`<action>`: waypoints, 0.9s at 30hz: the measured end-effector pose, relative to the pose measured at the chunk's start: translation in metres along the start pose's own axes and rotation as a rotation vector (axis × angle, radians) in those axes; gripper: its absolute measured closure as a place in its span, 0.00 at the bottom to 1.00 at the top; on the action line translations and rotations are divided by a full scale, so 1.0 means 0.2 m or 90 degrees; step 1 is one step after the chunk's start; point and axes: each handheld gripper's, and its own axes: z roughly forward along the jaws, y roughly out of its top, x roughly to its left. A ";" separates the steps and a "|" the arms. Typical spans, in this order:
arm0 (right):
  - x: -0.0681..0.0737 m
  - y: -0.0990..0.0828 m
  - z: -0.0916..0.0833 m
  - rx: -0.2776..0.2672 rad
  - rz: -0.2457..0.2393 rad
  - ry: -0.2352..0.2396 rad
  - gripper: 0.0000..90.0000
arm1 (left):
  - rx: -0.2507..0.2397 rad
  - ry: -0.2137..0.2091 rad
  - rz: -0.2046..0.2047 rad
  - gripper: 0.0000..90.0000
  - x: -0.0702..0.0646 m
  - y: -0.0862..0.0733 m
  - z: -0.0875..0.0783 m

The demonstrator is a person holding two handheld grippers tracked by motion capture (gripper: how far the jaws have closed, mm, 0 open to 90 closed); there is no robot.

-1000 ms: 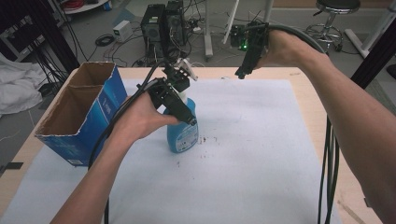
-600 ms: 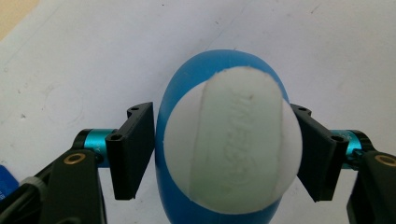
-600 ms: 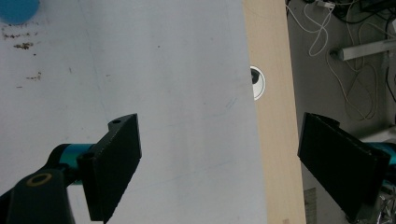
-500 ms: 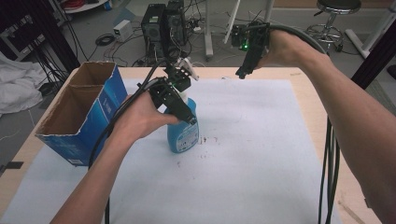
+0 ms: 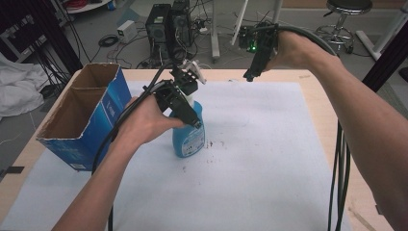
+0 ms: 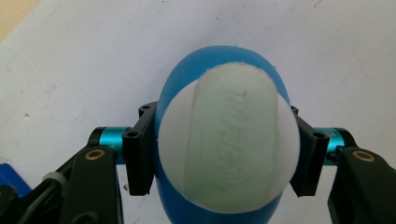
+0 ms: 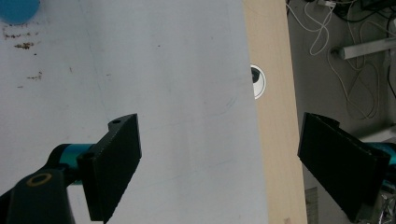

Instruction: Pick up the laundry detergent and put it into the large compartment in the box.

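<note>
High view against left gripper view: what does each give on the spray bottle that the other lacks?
The high view alone gives the cardboard box beside the blue spray bottle, which stands upright, and the right gripper held apart over the table's far edge. The left gripper view alone gives both pads pressed on the bottle's sides under its white head. Both share the left gripper closed on the bottle over white paper.

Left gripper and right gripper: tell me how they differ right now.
The left gripper has just closed its fingers onto the blue spray bottle; the right gripper is open with nothing between its fingers. The left gripper sits low at the bottle standing on the white sheet; the right gripper hangs raised near the table's far edge. Both have black fingers and trailing cables.
</note>
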 end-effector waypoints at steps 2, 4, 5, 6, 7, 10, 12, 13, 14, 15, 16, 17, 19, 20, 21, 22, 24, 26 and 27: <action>0.00 0.00 0.00 0.002 0.000 0.001 0.14 | -0.003 0.001 -0.001 0.42 0.00 0.00 0.00; 0.00 0.00 0.00 0.004 0.000 0.001 0.14 | -0.002 0.000 0.001 0.42 0.00 0.00 0.00; 0.00 0.00 0.00 0.004 0.000 0.001 0.14 | -0.001 -0.001 0.002 0.42 0.00 0.00 0.00; 0.00 0.00 0.00 0.004 0.001 0.002 0.14 | -0.001 -0.004 0.002 0.43 0.01 0.00 0.00; 0.00 0.00 0.00 0.003 0.001 0.002 0.14 | -0.001 -0.004 0.002 0.43 0.01 0.00 0.00; 0.00 0.00 0.00 0.002 0.000 0.002 0.14 | 0.001 -0.006 0.005 0.43 0.01 0.00 0.00; 0.00 0.00 0.00 0.004 -0.001 0.002 0.14 | 0.002 -0.007 0.006 0.43 0.01 0.00 0.00; 0.00 0.00 0.00 0.004 0.000 0.001 0.14 | 0.001 -0.008 0.004 0.43 0.02 0.00 0.00; 0.00 0.00 0.00 0.004 0.000 0.001 0.14 | 0.001 -0.008 0.004 0.43 0.02 0.00 0.00; 0.00 0.00 0.00 0.005 -0.001 0.001 0.14 | -0.001 -0.012 0.002 0.43 0.02 0.00 0.00; 0.00 0.00 0.00 0.005 -0.001 0.002 0.14 | 0.002 -0.014 0.005 0.43 0.02 0.00 0.00; 0.00 0.00 0.00 0.007 0.000 0.003 0.14 | 0.003 -0.014 0.003 0.43 0.03 0.00 0.00; 0.01 0.00 0.00 0.007 -0.001 0.003 0.14 | 0.003 -0.017 0.003 0.43 0.03 0.00 0.00; 0.01 0.01 0.00 0.005 -0.002 0.001 0.14 | 0.001 -0.021 0.003 0.43 0.03 0.00 -0.01; 0.01 0.01 0.00 0.005 -0.001 0.001 0.14 | 0.001 -0.024 0.005 0.43 0.03 0.01 -0.01; 0.01 0.01 0.00 0.005 -0.001 0.001 0.14 | 0.001 -0.024 0.005 0.43 0.03 0.01 -0.01; 0.01 0.01 0.00 0.005 -0.003 0.001 0.14 | 0.003 -0.024 0.011 0.43 0.03 0.02 -0.03; 0.01 0.01 0.00 0.007 -0.005 0.001 0.14 | 0.006 -0.019 0.017 0.43 0.04 0.04 -0.06; 0.01 0.00 0.00 0.007 -0.002 0.001 0.14 | 0.004 -0.017 0.015 0.43 0.04 0.04 -0.07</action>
